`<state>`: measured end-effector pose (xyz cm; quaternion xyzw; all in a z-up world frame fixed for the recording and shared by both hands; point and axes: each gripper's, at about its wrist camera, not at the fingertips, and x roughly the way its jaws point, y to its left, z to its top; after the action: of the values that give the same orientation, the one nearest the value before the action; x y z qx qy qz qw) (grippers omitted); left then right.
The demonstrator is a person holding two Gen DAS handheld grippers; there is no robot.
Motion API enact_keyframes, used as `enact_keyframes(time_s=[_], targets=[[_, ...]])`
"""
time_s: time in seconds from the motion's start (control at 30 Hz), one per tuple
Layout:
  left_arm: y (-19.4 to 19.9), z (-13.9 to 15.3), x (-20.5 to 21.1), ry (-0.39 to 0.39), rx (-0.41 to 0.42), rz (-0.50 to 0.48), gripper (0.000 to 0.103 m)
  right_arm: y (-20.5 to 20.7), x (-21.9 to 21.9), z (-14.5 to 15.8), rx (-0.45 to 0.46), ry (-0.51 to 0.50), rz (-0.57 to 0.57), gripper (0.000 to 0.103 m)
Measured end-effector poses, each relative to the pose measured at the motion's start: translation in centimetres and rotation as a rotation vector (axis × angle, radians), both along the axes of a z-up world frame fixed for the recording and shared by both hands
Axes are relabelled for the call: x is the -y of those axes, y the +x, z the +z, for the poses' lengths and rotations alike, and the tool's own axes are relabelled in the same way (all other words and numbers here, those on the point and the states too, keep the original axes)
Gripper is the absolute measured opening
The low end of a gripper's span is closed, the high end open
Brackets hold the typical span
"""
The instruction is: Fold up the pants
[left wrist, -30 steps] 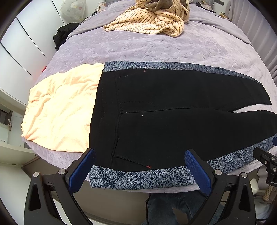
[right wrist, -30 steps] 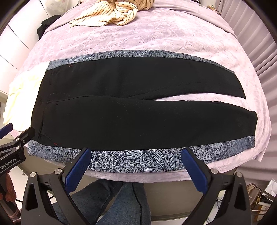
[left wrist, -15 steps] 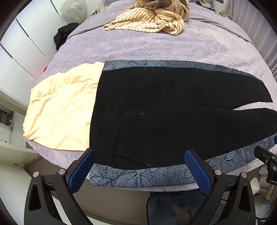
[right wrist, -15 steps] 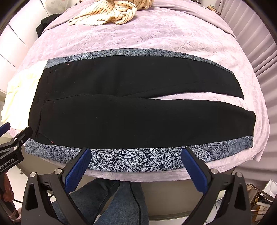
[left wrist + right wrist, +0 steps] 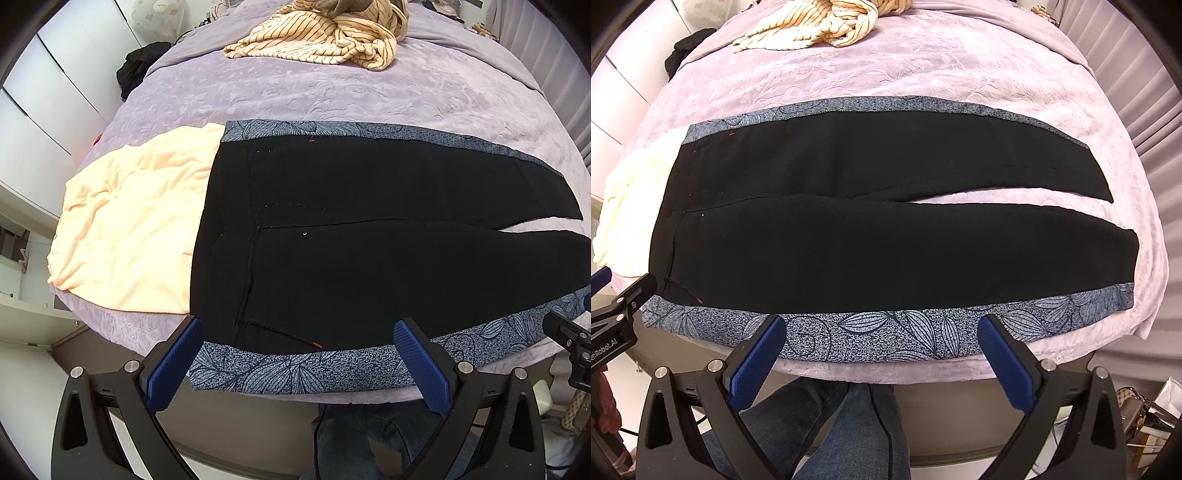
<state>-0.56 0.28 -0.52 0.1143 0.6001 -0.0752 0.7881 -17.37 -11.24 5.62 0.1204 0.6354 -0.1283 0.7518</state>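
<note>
Lying flat, the pants (image 5: 879, 236) run waistband-left to hems-right; each gripper (image 5: 295, 363) (image 5: 879, 356) gapes empty.

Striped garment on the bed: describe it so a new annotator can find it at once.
Start from the lilac bedspread that fills the left wrist view and look to its far end, beyond the black pants spread flat across the near edge. The striped garment lies there in a crumpled heap. It is cream with thin dark stripes, unlike the plain peach cloth by the waistband.
</note>
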Motion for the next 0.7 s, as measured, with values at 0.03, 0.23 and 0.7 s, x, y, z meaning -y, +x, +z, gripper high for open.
enact_keyframes(time_s=[0.03, 0.23, 0.7], targets=[[-0.1, -0.1, 0.0, 0.000, -0.001, -0.001, 0.103, 0.0, 0.0, -0.1, -0.001, -0.001, 0.002, 0.103], [-0.5, -0.4, 0.3, -0.001, -0.020, -0.005, 0.103, 0.0, -0.1, -0.2, -0.009, 0.008, 0.002, 0.103], [-1.2, -1.1, 1.0, 0.001, -0.028, -0.011, 0.103, -1.2, 1.0, -0.7, 0.006, 0.088, -0.033, 0.103]])
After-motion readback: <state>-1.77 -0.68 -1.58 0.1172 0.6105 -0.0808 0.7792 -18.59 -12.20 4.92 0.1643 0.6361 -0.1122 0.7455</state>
